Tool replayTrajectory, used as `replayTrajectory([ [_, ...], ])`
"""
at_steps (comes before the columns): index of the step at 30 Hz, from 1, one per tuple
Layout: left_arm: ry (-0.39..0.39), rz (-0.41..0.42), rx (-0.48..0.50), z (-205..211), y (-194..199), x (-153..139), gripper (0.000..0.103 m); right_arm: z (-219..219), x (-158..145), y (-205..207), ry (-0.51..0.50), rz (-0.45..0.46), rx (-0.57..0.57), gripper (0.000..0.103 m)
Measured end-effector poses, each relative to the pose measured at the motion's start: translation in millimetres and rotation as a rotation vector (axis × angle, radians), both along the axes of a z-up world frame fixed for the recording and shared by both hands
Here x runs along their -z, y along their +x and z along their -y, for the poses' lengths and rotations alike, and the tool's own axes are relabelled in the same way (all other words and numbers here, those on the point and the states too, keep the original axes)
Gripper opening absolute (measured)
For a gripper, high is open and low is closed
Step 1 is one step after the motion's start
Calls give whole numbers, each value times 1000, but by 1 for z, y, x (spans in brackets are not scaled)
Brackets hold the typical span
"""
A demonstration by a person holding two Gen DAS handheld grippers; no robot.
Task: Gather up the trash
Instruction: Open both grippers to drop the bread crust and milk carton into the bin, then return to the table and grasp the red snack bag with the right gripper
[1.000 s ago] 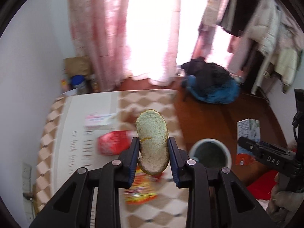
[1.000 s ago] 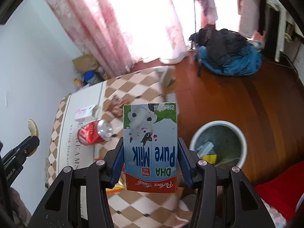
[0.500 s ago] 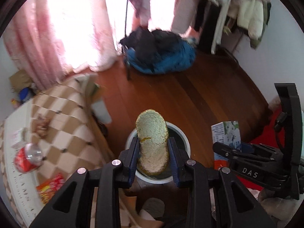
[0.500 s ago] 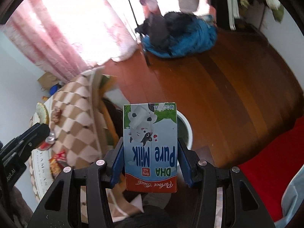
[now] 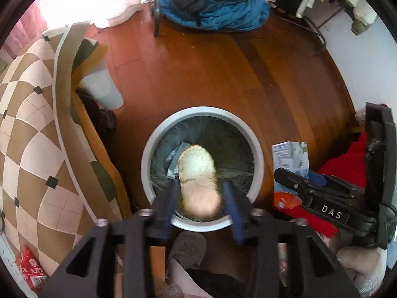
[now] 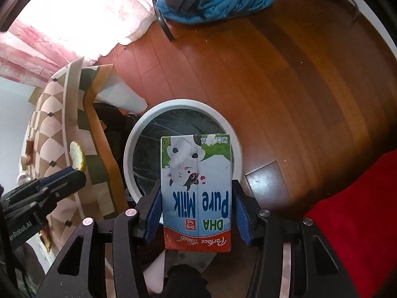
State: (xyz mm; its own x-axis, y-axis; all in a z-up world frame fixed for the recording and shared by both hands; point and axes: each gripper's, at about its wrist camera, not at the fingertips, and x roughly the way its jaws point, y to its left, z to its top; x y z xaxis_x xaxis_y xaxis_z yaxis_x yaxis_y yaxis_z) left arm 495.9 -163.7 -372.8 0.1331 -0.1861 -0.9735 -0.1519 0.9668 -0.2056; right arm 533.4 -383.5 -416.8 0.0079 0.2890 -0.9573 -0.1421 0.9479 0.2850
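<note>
Above the bin (image 5: 148, 146), left tool (image 5: 201, 193) just opening, bread slice (image 5: 198, 173) loose between; right tool (image 6: 196, 198) clamping milk carton (image 6: 196, 188).

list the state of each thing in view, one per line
left gripper: fingers just opened, clear of the bread
bread slice: released, blurred, over the bin mouth
trash bin: upright, lined, some trash inside
right gripper: shut on the carton
milk carton: held above the bin
</note>
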Motion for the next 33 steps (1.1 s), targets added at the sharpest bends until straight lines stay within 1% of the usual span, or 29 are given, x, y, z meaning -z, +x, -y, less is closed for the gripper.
replayTrajectory([
  [1,11,2,-6,-1,0,1,75,-2,7,4,8,-8,2,57],
  [2,27,3,-12,-2,0,0,90,-2,14,8,9,-16,10,65],
  [3,49,5,-16,-3,-2,-2,92,-1,19,10,-4,-15,22,92],
  [4,69,9,-24,-4,-5,-3,92,0,21,11,-15,-15,33,103],
  [5,97,17,-30,-4,-7,-6,92,2,24,12,-16,-22,45,103],
  [7,127,20,-28,-6,-13,-2,93,5,28,10,-23,-35,60,103],
  [10,179,10,-23,-4,-18,3,93,3,28,2,-86,-27,45,103],
  [13,203,-6,-23,-1,-26,6,93,3,23,-7,-153,-9,29,103],
  [17,224,-7,-27,2,-36,0,93,3,10,-19,-175,20,20,103],
  [19,225,2,-33,2,-43,-7,93,-1,4,-25,-193,28,9,103],
  [24,235,42,-47,0,-57,-31,93,-6,-19,-41,-189,55,-2,103],
  [29,234,84,-65,-3,-72,-57,93,-7,-51,-56,-178,95,-13,103],
  [33,231,134,-78,-6,-88,-84,93,-8,-79,-67,-172,132,-16,103],
])
